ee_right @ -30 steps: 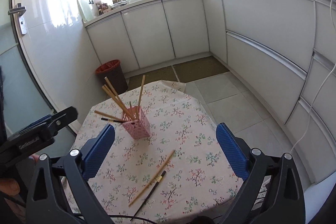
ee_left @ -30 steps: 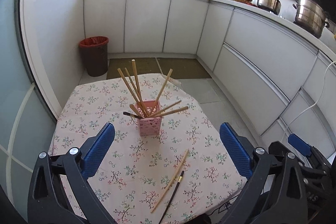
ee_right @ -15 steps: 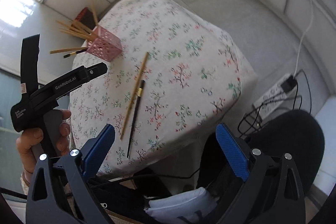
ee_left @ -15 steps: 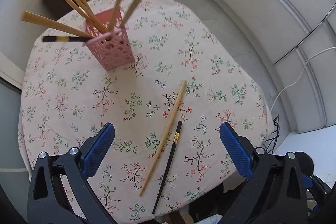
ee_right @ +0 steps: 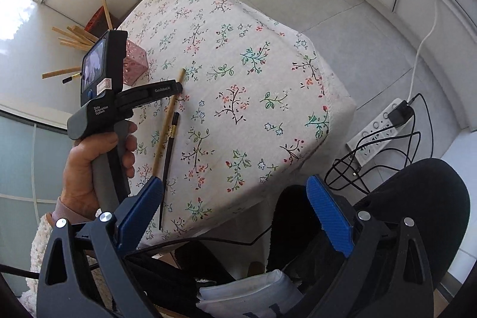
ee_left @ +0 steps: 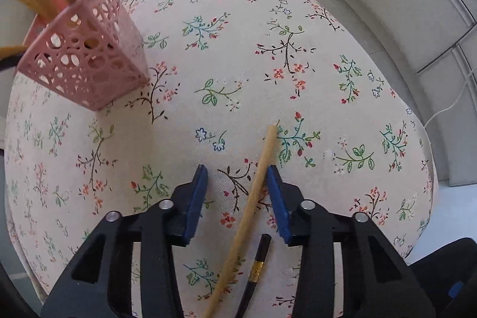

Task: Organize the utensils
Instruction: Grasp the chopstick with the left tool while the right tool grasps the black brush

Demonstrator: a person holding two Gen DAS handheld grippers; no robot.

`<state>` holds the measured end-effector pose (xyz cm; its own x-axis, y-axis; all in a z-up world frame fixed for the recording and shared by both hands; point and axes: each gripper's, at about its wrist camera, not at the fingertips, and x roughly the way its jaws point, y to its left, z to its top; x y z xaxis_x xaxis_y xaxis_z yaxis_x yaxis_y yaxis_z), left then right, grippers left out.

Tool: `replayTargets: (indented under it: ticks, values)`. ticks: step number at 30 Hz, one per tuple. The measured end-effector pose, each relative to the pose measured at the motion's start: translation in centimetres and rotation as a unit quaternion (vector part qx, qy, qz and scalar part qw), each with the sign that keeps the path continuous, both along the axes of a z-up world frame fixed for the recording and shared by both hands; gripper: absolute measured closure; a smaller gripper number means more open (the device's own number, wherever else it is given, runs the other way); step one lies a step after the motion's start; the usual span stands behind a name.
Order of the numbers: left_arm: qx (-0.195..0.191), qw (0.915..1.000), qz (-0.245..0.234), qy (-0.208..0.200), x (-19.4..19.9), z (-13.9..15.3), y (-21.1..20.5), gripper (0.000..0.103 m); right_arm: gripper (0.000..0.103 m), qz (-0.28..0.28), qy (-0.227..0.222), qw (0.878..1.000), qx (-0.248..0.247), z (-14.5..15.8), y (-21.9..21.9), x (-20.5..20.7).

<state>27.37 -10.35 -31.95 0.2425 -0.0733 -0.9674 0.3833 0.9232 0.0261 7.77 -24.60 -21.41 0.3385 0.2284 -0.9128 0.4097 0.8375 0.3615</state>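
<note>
- The table (ee_left: pixel 298 20), under a floral cloth, carries everything: a pink holder (ee_left: pixel 86 61) near its far left edge, already bristling with chopsticks, and two loose sticks lying side by side toward the near edge.
- The left gripper (ee_left: pixel 237 178) points steeply down over the wooden chopstick (ee_left: pixel 256 187). Its jaws are closing with that stick between them; the stick lies close to the right pad, and a clear gap shows at the left pad, so nothing is clamped yet.
- The black chopstick (ee_left: pixel 259 255) lies just right of the wooden one, its near end toward the table edge, mostly outside the jaws.
- The right gripper (ee_right: pixel 235 198) hangs wide open past the near edge, holding nothing.
- The step in hand looks like picking up the wooden stick. Next, I judge, the squeeze must finish square on the stick without catching the black one, then lift and drop it tip-down into the holder.
</note>
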Motion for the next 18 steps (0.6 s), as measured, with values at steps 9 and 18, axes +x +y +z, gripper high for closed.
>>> replayTargets:
  ticks: [9, 18]
  values:
    - [0.004, 0.9998, 0.008, -0.016, -1.1, 1.8, 4.9, 0.097, 0.009, 0.030, -0.001, 0.999, -0.035, -1.6, 3.1, 5.0]
    - [-0.041, 0.9927, 0.063, -0.094, -5.8, 10.0, 13.7, 0.097, 0.016, 0.045, 0.051, 0.997, -0.030, -6.3, 8.9, 11.6]
